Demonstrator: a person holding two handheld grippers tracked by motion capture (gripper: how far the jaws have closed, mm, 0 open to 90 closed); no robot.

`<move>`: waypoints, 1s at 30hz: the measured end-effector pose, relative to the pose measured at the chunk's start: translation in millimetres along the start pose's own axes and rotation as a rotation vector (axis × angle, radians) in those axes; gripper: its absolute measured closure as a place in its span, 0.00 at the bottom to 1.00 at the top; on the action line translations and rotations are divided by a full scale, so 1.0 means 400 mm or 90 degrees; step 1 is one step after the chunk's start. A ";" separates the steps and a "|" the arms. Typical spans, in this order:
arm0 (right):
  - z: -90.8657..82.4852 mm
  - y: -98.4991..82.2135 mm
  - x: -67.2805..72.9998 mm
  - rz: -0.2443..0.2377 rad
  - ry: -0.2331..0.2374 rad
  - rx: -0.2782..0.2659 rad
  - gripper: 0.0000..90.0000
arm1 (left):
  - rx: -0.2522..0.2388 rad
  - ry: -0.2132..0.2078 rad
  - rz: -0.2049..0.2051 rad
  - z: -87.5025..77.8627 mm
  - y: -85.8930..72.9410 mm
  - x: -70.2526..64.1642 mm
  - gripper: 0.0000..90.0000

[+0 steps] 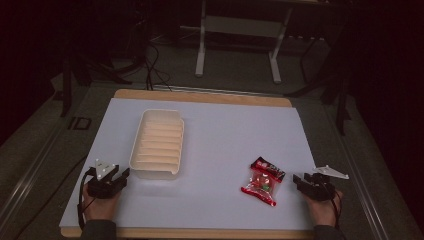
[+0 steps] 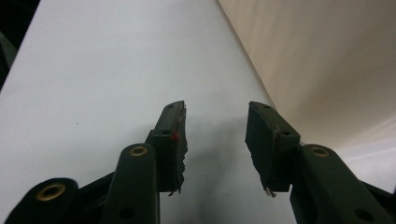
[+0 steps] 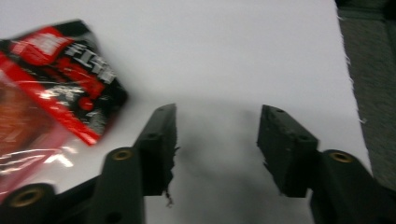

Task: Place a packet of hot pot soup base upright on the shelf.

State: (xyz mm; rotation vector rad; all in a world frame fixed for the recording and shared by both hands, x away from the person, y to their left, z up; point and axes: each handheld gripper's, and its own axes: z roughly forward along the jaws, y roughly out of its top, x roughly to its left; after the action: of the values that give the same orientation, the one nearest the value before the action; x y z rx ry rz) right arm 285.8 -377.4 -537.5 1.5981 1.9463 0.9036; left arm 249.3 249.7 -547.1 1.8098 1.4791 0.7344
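Your left gripper (image 1: 121, 176) sat at the near left of the bench (image 1: 220, 130), its jaws spread wide with nothing between them, just short of the near end of the cream ribbed tray (image 1: 157, 143). In the left gripper view that tray (image 2: 322, 65) rose as a pale wall to the right of the jaws, close beside them but not touching. The tray lay lengthwise, running away from you. To the right of the tray, well apart from it, the red snack packet (image 1: 263, 181) lay flat on the white sheet. Your right gripper (image 1: 300, 181) rested farther right of the tray, near the packet, jaws wide and empty. In the right gripper view the packet (image 3: 51, 88) lay left of the jaws, outside them.
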 end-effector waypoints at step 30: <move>0.080 0.107 0.051 -0.092 0.199 0.082 0.62 | 0.039 -0.016 0.026 0.014 0.001 -0.007 0.61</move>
State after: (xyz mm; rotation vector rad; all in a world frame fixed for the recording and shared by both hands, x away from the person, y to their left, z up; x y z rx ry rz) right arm 332.6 -346.6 -526.7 1.4280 2.3445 1.0373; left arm 253.4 246.0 -550.4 1.8937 1.4673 0.6900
